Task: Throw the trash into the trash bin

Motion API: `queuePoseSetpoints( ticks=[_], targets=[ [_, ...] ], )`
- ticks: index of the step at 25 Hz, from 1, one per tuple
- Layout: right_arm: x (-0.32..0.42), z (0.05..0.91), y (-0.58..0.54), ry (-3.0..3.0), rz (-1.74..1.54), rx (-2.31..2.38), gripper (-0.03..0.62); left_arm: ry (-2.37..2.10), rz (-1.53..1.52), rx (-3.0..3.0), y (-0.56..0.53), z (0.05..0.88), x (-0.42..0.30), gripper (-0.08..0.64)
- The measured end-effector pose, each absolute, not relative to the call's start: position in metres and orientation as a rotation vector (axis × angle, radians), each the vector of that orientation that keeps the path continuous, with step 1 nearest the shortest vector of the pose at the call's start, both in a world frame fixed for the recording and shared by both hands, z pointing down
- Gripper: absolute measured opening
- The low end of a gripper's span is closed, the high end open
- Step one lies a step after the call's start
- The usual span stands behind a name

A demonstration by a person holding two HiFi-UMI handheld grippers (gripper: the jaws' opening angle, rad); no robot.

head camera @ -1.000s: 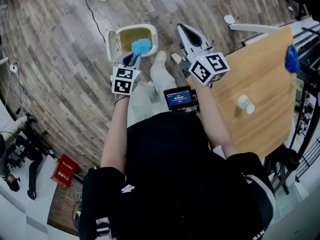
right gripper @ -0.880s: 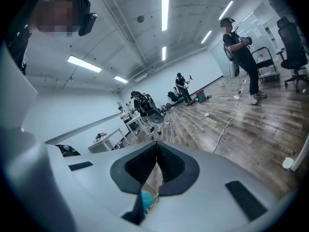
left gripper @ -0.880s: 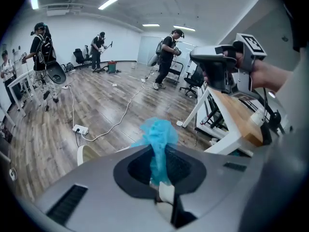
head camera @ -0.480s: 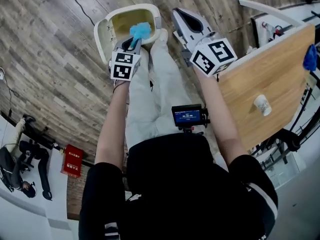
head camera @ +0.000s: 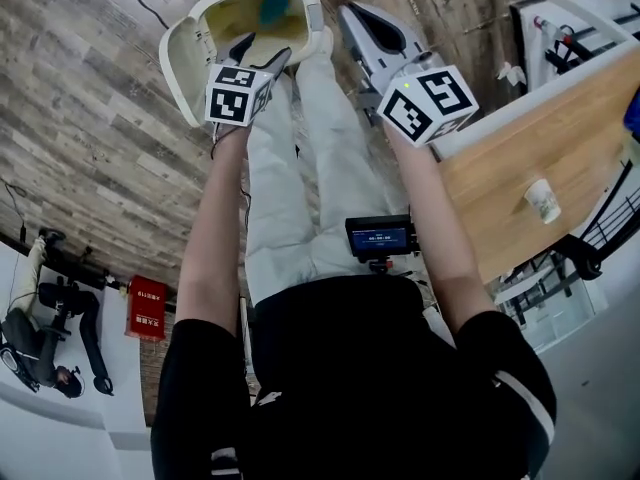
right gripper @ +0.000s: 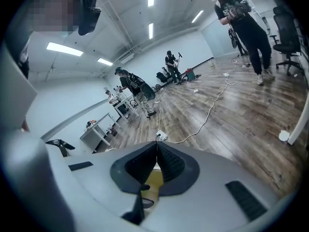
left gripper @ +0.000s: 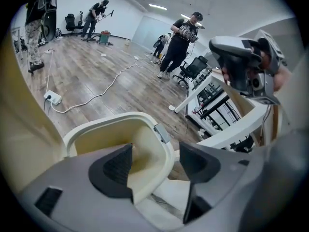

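The cream trash bin (head camera: 312, 8) stands on the wooden floor with its lid (head camera: 178, 53) swung open to the left. A blue crumpled piece of trash (head camera: 272, 8) lies inside it. My left gripper (head camera: 265, 50) hangs just over the bin's near rim, its jaws opening with nothing between them. In the left gripper view the bin's rim (left gripper: 145, 122) shows past the left gripper (left gripper: 155, 161), whose pads are bare. My right gripper (head camera: 352, 18) is to the right of the bin. In the right gripper view this gripper (right gripper: 156, 161) is shut and empty.
A wooden table (head camera: 510, 158) stands at the right with a paper cup (head camera: 543, 200) on it and a blue thing (head camera: 633, 113) at its far edge. A red box (head camera: 146, 308) sits on the floor at the left. Several people (left gripper: 181, 37) stand farther off.
The blue trash has left the left gripper's jaws and dropped into the bin. The left jaws have gone from shut to open. Both grippers have sunk toward the bin.
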State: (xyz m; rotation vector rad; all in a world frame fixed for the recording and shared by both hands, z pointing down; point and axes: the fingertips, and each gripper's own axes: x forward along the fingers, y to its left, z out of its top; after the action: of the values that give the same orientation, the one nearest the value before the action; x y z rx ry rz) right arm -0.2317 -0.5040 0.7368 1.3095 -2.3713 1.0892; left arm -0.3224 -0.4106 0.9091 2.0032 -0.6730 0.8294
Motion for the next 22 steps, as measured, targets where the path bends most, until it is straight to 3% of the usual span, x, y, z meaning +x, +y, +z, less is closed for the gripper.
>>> queuePoseSetpoints(
  ticks=[6,11,17,22],
  targets=[
    [-0.233,0.664,-0.516,-2.450,0.944,1.353,-0.002,-0.547,0.862,2.051,-0.398,0.851,-0.322,0.296],
    [-0.235,0.561,-0.502,-2.531,0.819,1.373,-0.002,-0.622,0.700,2.150,-0.407,0.732,-0.336,0.282],
    [-0.240,0.448,-0.458,-2.603,0.628,1.392,-0.002,-0.856,0.409,2.436,-0.429,0.550,-0.362,0.064],
    [-0.262,0.382,-0.466,-2.685,0.403,1.291,-0.002,-1.073,0.056,2.634,-0.455,0.410,-0.388,0.008]
  ],
)
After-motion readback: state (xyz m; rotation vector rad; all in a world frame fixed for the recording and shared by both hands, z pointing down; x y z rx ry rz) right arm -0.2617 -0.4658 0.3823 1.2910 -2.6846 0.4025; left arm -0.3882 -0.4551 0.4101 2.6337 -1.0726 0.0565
